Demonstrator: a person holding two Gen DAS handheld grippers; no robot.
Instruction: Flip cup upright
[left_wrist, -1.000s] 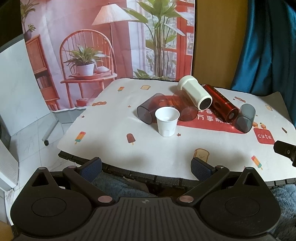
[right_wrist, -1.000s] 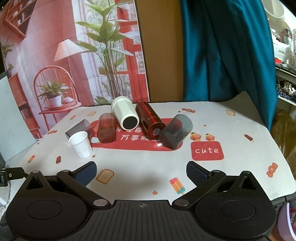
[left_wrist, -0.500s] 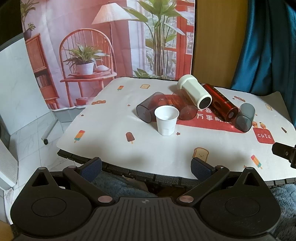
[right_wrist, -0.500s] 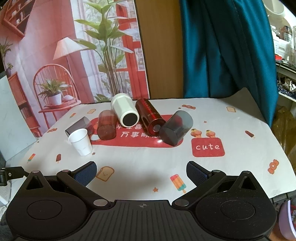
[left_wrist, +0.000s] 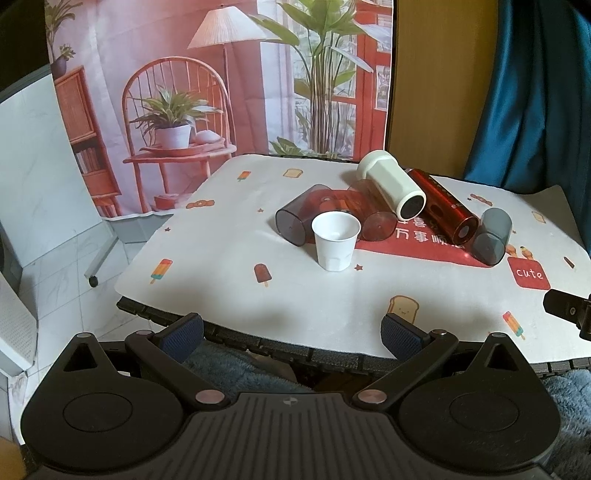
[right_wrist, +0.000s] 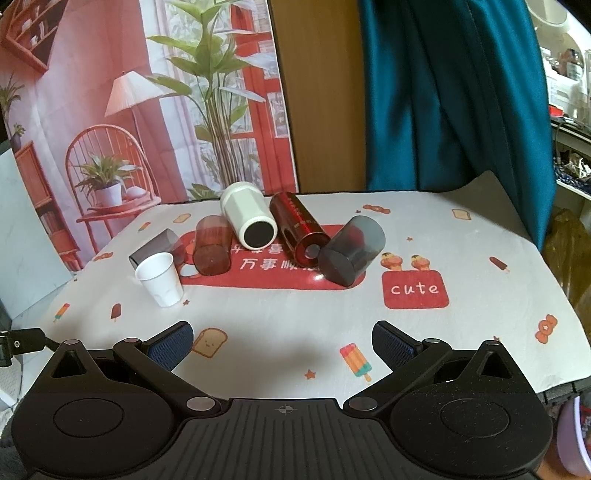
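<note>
A small white cup (left_wrist: 335, 240) stands upright on the patterned tablecloth, also in the right wrist view (right_wrist: 159, 274). Behind it several cups lie on their sides: a smoky grey one (left_wrist: 301, 215), a red-brown one (right_wrist: 211, 245), a white tumbler (left_wrist: 392, 190) (right_wrist: 249, 220), a dark red one (left_wrist: 442, 206) (right_wrist: 298, 229) and a dark grey one (left_wrist: 491, 236) (right_wrist: 351, 249). My left gripper (left_wrist: 291, 334) is open and empty near the table's front edge. My right gripper (right_wrist: 282, 341) is open and empty above the cloth's near part.
The table's front edge (left_wrist: 258, 345) runs just ahead of the left gripper, with floor (left_wrist: 74, 258) to the left. A printed backdrop (right_wrist: 147, 110) and a blue curtain (right_wrist: 454, 92) stand behind the table. A red "cute" patch (right_wrist: 415, 290) marks the cloth.
Both grippers have drifted slightly back from the table; the cups have not moved. Both stay open.
</note>
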